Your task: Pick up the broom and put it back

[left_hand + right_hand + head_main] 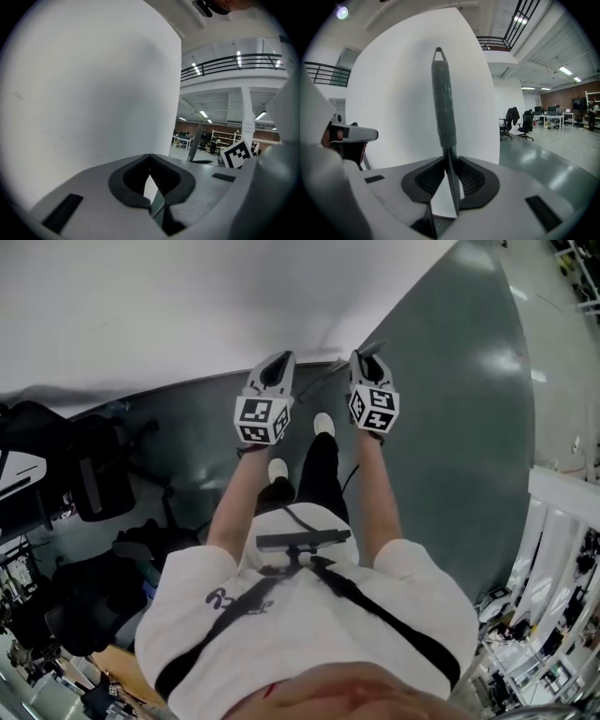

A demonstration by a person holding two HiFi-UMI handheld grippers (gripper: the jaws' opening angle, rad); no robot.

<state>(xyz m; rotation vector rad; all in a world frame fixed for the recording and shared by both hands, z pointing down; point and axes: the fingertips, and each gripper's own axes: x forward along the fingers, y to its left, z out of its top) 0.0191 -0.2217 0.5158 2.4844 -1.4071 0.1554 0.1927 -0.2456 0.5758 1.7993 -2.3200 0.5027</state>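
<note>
"Where the right gripper [450,157] is seen, what is held?"

"The broom [443,103] is clamped by its handle between the part-closed jaws, and its end is seen against a white wall [393,93]."

"And the left gripper [150,164]?"

"Its jaws are brought together at the tips; nothing is gripped."

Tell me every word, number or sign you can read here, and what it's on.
No text here reads clearly.
Purple print on the person's white shirt: blurred and partly under a strap, unreadable.
Paper sign on a far pillar, left gripper view: too small to read.
Marker cubes: black-and-white square patterns only, no letters.
</note>
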